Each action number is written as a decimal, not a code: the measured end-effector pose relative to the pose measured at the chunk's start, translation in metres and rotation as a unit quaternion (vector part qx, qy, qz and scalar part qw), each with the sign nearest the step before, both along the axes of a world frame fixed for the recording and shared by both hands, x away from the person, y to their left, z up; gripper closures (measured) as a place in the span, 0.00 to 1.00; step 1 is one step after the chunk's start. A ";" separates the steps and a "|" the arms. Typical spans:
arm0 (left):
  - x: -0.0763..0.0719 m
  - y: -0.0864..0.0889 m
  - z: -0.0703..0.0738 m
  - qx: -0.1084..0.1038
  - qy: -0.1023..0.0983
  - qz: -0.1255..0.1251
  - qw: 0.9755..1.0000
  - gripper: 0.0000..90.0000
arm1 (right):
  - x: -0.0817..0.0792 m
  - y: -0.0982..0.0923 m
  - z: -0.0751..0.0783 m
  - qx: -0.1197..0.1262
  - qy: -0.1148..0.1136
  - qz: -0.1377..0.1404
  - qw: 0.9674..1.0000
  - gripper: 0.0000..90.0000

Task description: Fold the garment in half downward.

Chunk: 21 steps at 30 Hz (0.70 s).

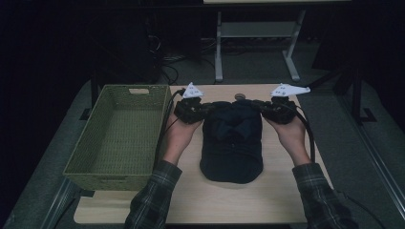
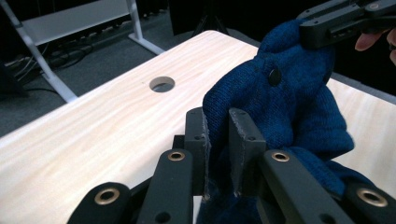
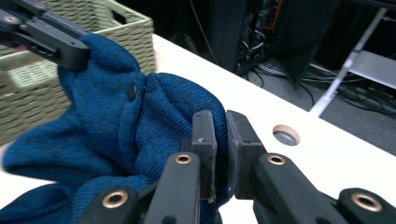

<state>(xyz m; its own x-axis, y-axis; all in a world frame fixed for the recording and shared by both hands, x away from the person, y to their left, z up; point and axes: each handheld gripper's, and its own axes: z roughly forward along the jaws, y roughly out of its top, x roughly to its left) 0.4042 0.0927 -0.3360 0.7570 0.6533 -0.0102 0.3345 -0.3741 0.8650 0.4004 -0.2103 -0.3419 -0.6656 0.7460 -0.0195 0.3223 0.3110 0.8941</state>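
Note:
A dark blue knitted garment with a small black button lies folded in the middle of the light wooden table. Its far edge is lifted off the tabletop. My left gripper is shut on the garment's far left corner; blue knit is pinched between its two black pads. My right gripper is shut on the far right corner, with knit clamped between its pads. The two grippers face each other across the raised edge, each held in a hand with a plaid sleeve.
An empty green woven basket stands on the table's left side, close to the left hand. A round cable hole lies at the table's far edge, just behind the garment. A white desk frame stands on the floor beyond.

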 end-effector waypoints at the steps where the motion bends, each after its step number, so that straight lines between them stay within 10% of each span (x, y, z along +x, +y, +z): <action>1: -0.005 0.001 -0.001 0.000 -0.001 0.000 1.000 0.88 | -0.004 0.000 -0.001 0.001 0.001 0.002 1.000 0.91; 21: -0.038 0.004 -0.038 0.023 0.037 -0.021 0.999 0.87 | -0.044 0.001 -0.039 0.000 0.039 0.031 0.999 0.91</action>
